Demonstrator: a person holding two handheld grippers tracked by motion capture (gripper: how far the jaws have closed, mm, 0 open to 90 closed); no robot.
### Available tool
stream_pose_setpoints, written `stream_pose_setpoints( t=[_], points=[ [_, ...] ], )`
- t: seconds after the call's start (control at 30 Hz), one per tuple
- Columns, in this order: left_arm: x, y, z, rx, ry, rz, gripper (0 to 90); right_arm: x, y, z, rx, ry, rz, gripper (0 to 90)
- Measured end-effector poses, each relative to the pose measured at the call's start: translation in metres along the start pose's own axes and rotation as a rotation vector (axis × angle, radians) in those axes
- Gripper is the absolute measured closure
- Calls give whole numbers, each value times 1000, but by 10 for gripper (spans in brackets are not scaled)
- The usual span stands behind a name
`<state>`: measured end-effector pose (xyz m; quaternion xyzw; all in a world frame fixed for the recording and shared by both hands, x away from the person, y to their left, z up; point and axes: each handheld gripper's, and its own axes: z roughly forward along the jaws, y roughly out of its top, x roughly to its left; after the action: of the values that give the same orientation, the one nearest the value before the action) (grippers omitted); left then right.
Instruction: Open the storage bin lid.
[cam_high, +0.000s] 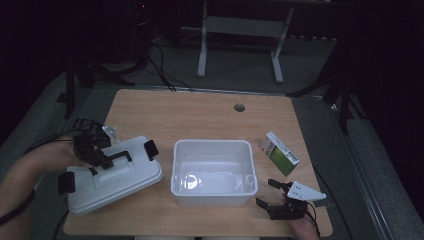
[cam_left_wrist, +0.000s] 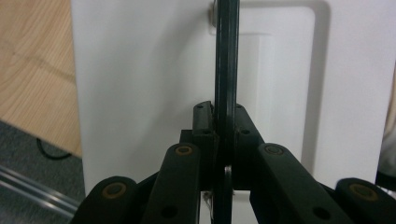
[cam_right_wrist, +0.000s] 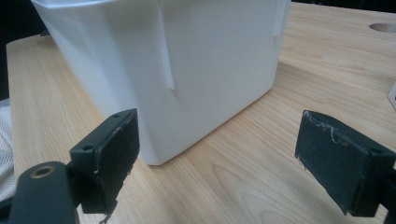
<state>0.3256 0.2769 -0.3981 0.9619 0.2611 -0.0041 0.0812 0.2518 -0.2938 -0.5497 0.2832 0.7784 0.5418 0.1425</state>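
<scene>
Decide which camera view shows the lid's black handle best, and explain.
The left gripper view: the handle runs close up between the left claw, clamped shut on it. The high view shows it small and dim on the white lid.

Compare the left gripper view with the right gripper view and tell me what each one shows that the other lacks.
Left gripper view alone: the left gripper shut on the black handle of the white lid.

Right gripper view alone: the right gripper open, nothing between its pads, with a corner of the white bin just beyond.

Both: the wooden table, which appears at the left edge of the left gripper view.
</scene>
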Motion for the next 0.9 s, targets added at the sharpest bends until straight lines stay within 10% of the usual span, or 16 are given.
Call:
stream_pose_setpoints(
  t=[0.9],
  points=[
    [10,18,79,18,-76,2,842,0,0,0,1,5,0,134]
  ],
)
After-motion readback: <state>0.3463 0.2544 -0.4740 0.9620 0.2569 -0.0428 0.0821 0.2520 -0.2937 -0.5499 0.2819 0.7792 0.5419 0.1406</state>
